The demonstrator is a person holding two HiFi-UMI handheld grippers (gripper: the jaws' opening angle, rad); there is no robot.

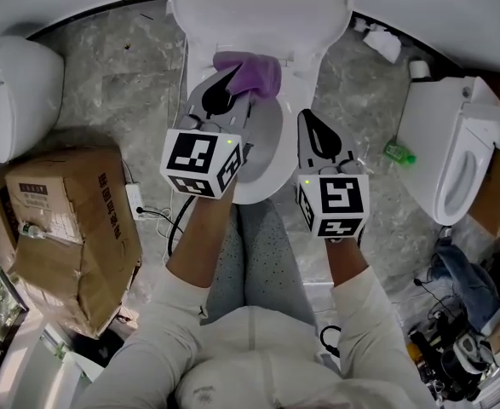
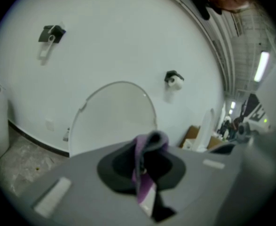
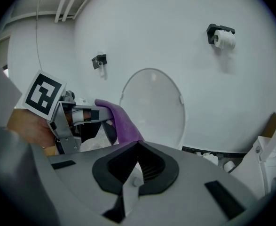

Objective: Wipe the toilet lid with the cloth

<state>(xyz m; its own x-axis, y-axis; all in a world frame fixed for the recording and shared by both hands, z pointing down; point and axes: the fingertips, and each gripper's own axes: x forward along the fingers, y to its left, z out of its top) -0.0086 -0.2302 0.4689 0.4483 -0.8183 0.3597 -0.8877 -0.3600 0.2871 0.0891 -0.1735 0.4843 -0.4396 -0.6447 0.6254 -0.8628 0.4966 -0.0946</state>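
The left tool (image 1: 224,94) is clenched on a soft purple cloth (image 1: 251,73). In the left gripper view its dark jaws (image 2: 145,169) pinch a fold of the purple cloth (image 2: 151,142), which stands up between them and bunches over their tips. From the right gripper view the left tool (image 3: 102,116) is seen side-on, with the purple cloth (image 3: 122,125) draped down from its tips.

The cloth is held over the back of the white toilet bowl (image 1: 271,147), low in front of the raised white oval plastic toilet lid (image 1: 258,7). Whether the cloth touches the lid cannot be told. The toilet lid (image 2: 119,119) stands upright against the white curved wall (image 2: 109,41).

The right tool (image 1: 314,128) is clenched on nothing. Its jaws (image 3: 136,167) are together in the right gripper view, and they point towards the toilet lid (image 3: 153,108). In the head view it hovers by the bowl's right rim, just beside the left tool and lower in the picture.

Each tool carries a white cube with black square markers (image 1: 200,162).

A white toilet-paper roll (image 3: 222,39) sits in a black holder on the wall. On the grey marbled floor (image 1: 122,83), a brown cardboard box (image 1: 71,228) lies to the left. A second white toilet (image 1: 454,160) stands to the right, with a small green object (image 1: 399,153) near it.
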